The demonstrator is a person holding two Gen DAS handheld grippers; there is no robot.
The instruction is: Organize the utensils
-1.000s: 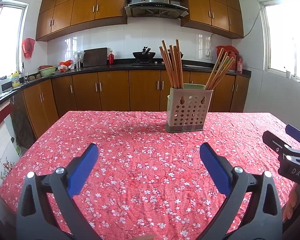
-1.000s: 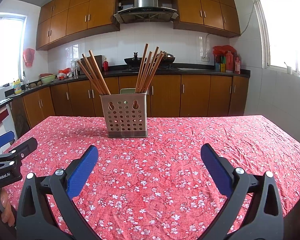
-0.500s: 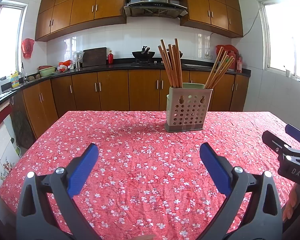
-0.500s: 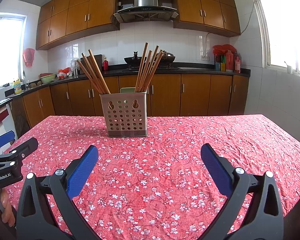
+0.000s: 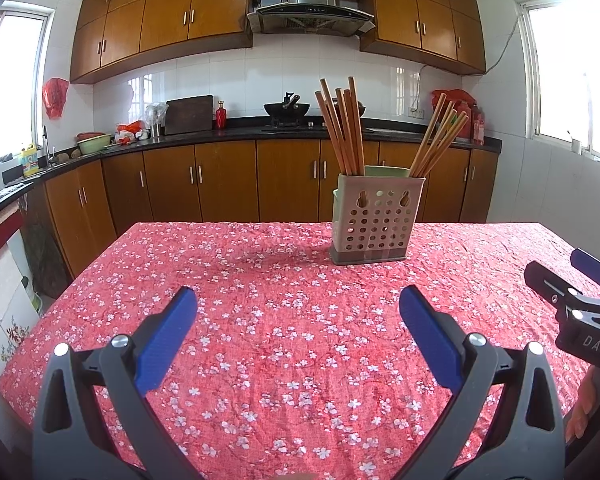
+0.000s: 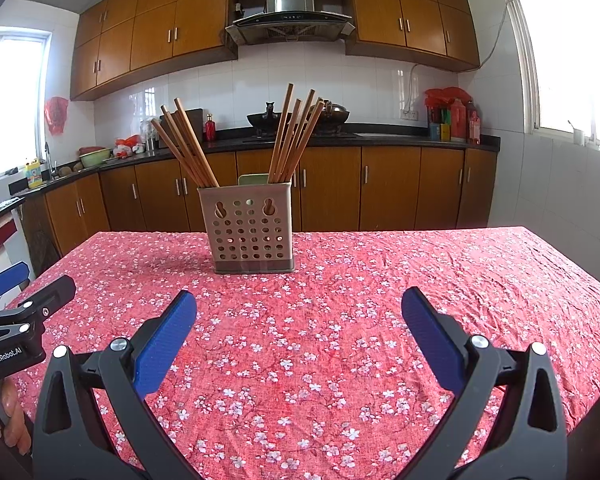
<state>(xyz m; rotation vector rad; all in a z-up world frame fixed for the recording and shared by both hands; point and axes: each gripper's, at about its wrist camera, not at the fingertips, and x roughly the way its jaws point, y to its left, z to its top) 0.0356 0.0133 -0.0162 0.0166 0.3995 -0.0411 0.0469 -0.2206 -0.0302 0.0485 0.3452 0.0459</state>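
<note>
A beige perforated utensil holder (image 5: 376,220) (image 6: 250,230) stands upright on the far middle of the red flowered tablecloth (image 5: 284,320) (image 6: 340,320). Two bunches of wooden chopsticks (image 5: 342,128) (image 6: 188,146) stick out of it, one leaning left, one right (image 5: 440,136) (image 6: 296,136). My left gripper (image 5: 298,306) is open and empty, low over the near table, well short of the holder. My right gripper (image 6: 298,308) is open and empty too, at a similar distance. Each shows at the edge of the other's view: the right gripper (image 5: 570,280) and the left gripper (image 6: 28,284).
The table's far edge lies just behind the holder, with wooden kitchen cabinets (image 5: 220,180) and a dark counter beyond. A tiled wall with windows is on the right (image 6: 560,180). The table's left edge drops off toward a tiled floor (image 5: 4,312).
Almost nothing moved. In the left wrist view the holder sits very slightly higher, as the left gripper tilted a touch. Both grippers stay open and empty.
</note>
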